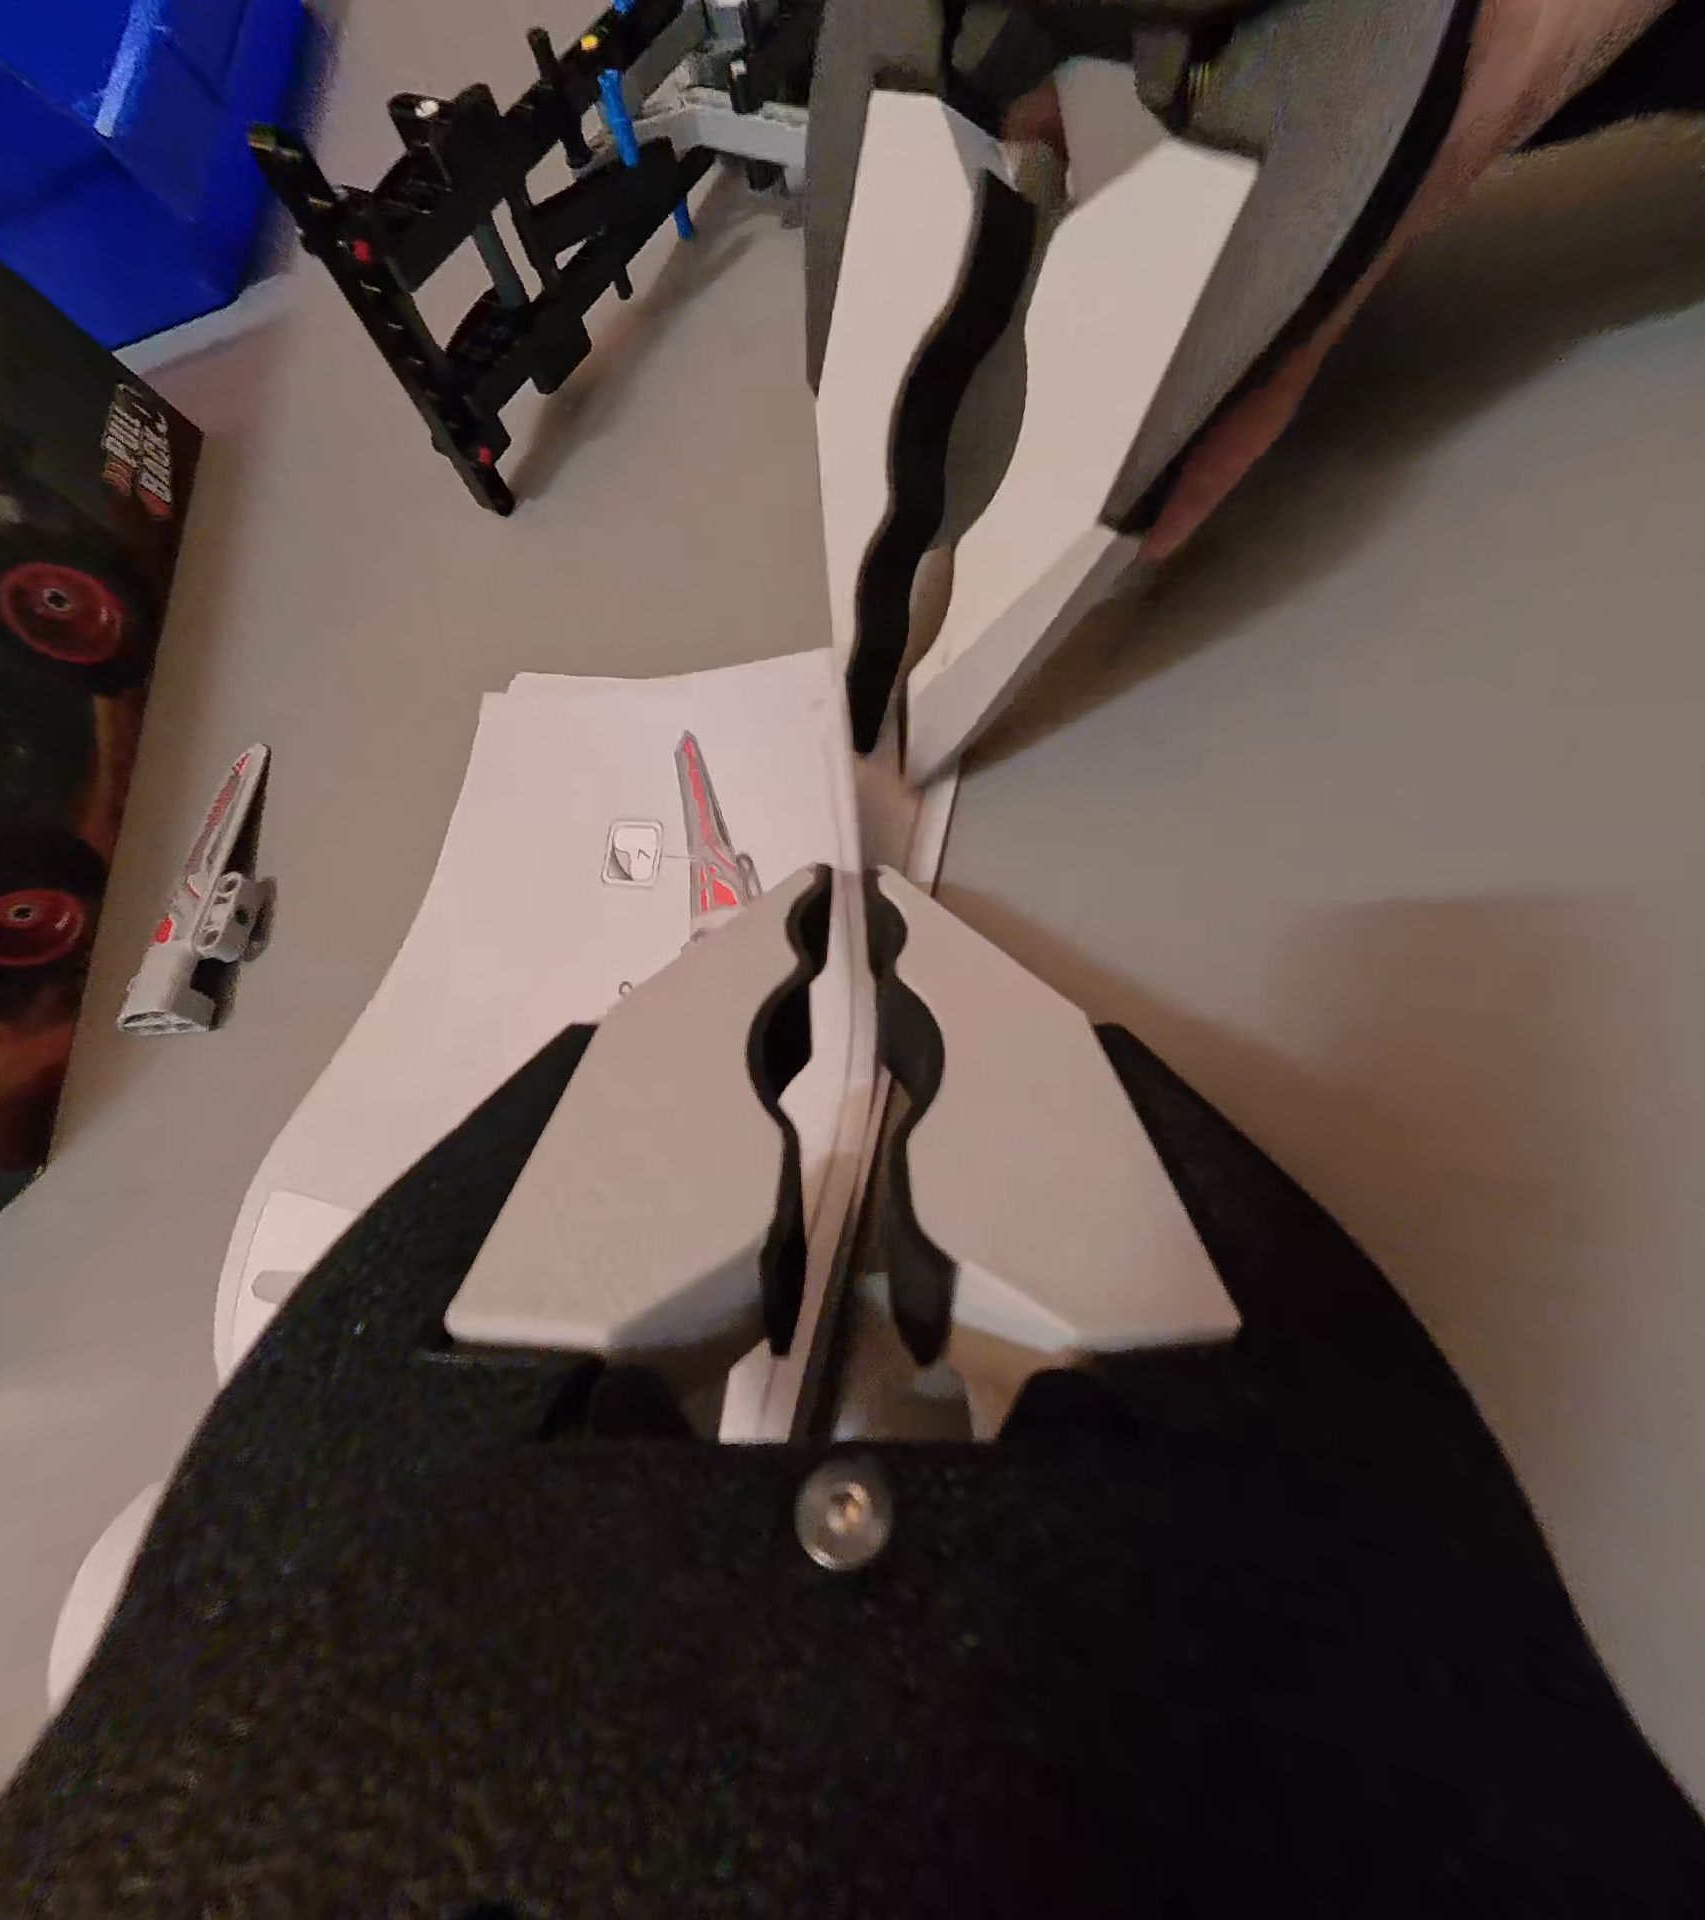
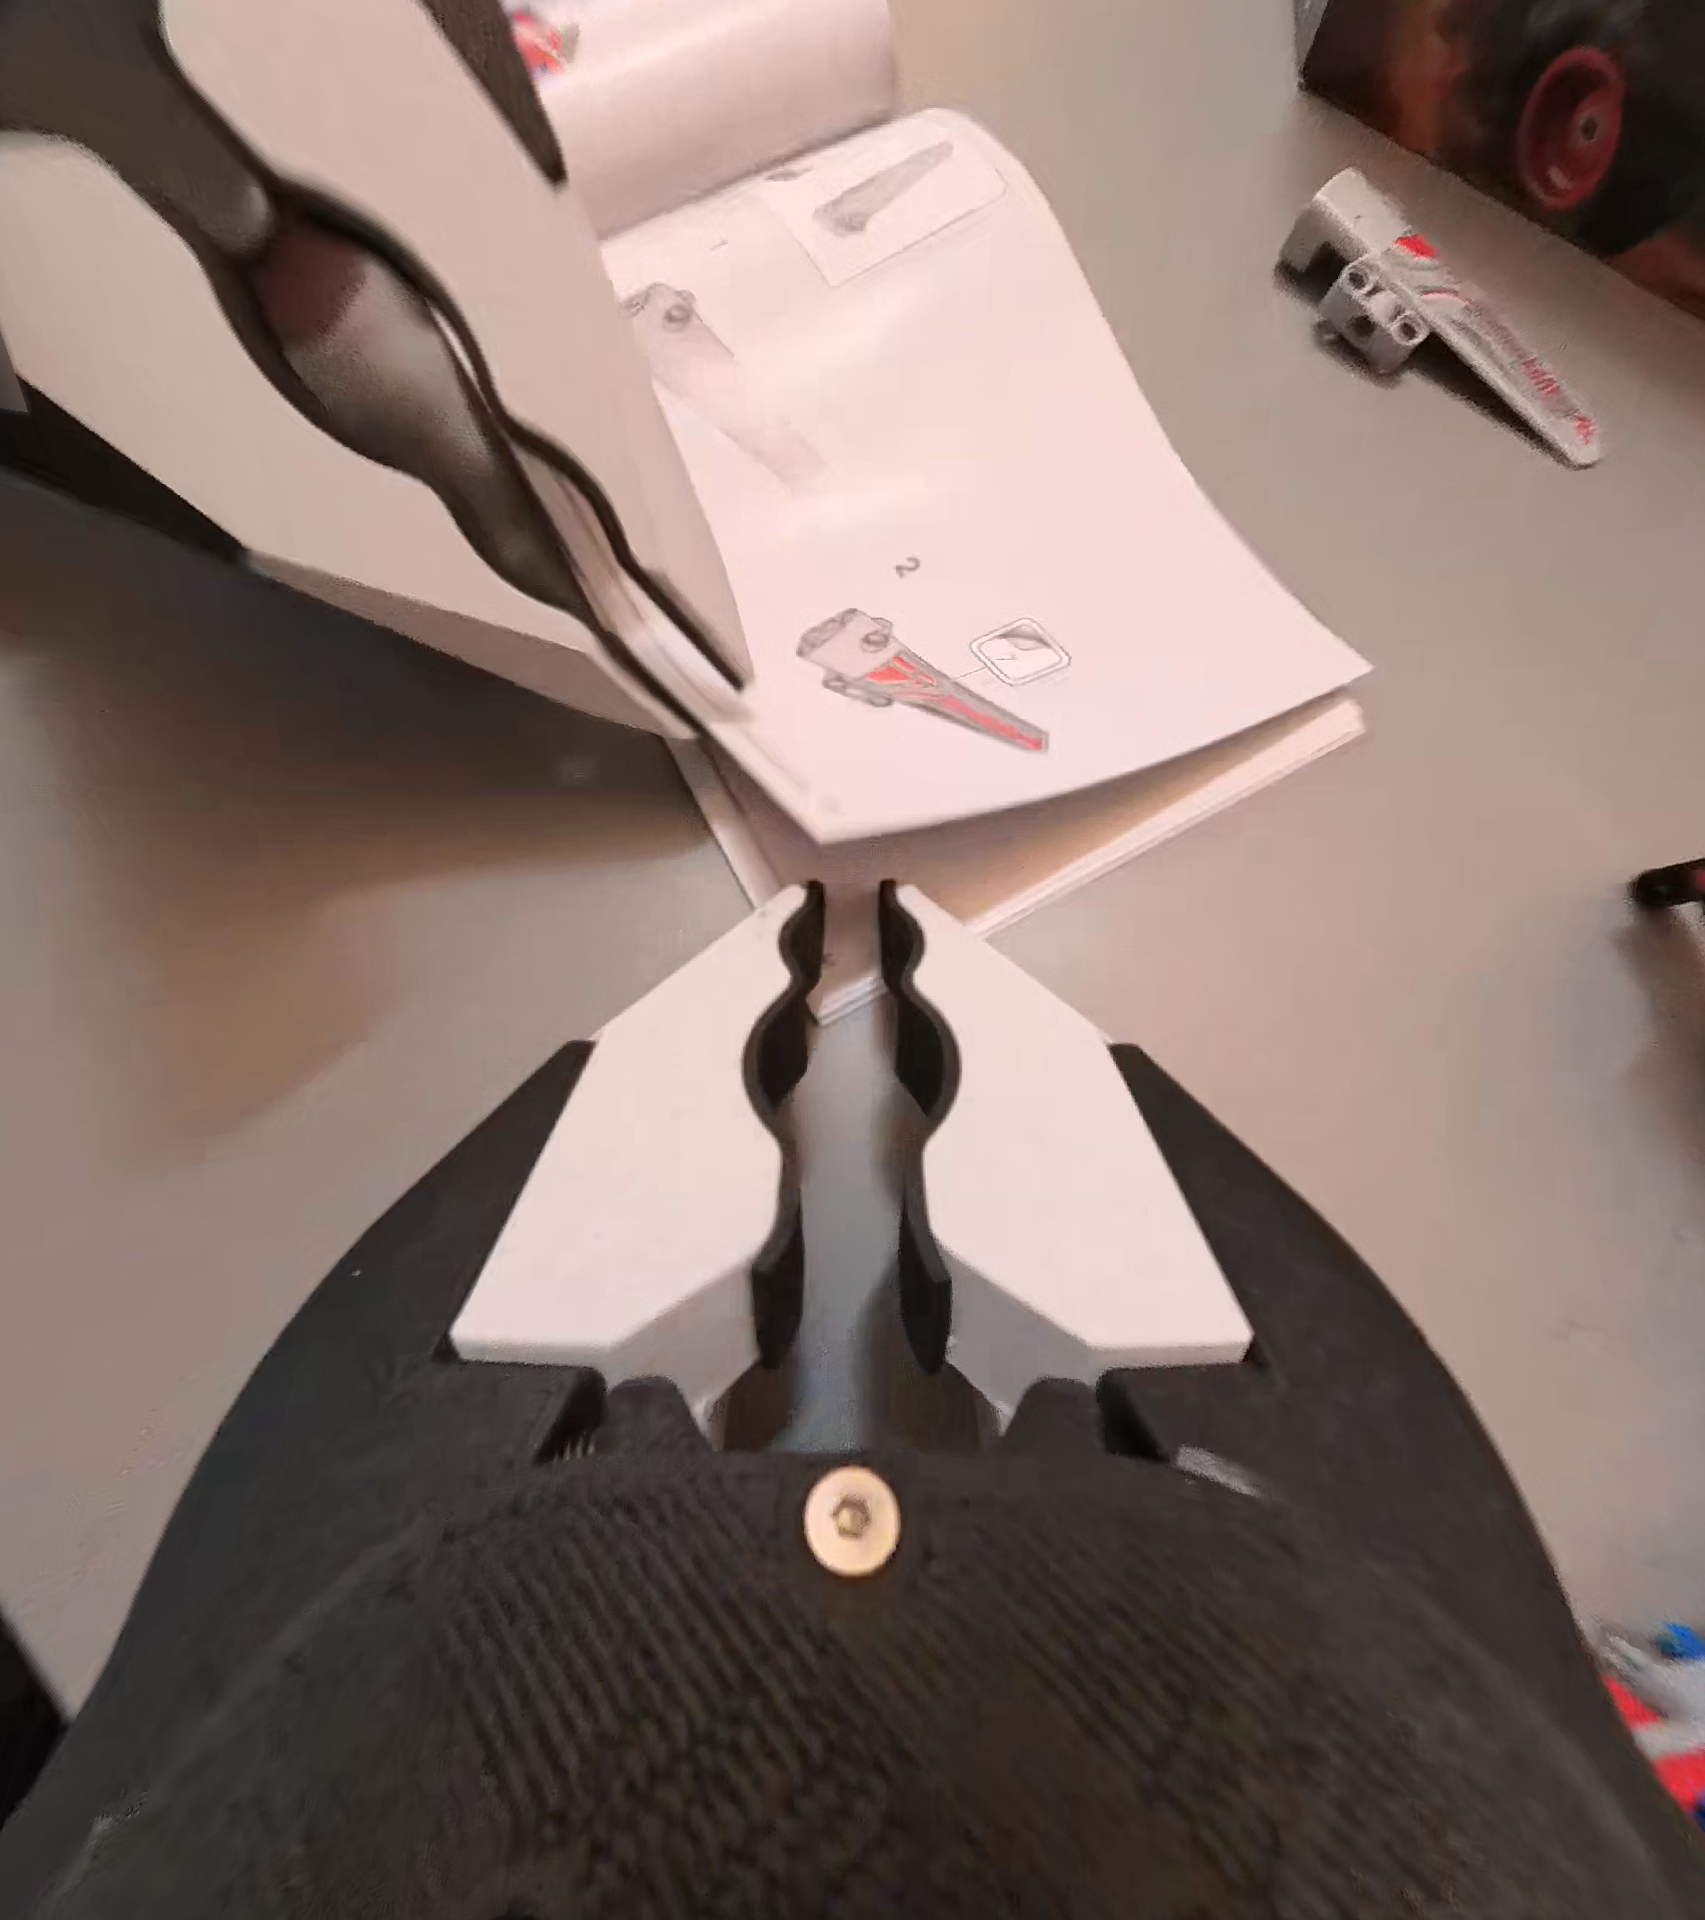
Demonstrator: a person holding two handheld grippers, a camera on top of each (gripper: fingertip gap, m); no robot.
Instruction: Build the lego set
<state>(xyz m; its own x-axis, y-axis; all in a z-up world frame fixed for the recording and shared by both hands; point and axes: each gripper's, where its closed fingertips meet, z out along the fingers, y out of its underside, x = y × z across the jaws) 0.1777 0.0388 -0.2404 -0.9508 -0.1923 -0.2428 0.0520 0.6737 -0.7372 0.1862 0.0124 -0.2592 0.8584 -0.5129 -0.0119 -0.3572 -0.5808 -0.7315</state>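
Left gripper [image 1: 853,883] pinching booklet page [image 2: 983,499], right gripper [image 2: 848,894] slightly parted — empty, at booklet's edge.

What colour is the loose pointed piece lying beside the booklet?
Grey with red markings; clearest in the right wrist view.

booklet [image 1: 557,935] on table [image 1: 1347,935], lego piece [image 1: 199,914] left, box [image 1: 6,727] beyond

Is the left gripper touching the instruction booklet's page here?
Touching. In the left wrist view the left gripper has its jaws closed on the edge of a lifted page of the instruction booklet; the sheet runs between the pads.
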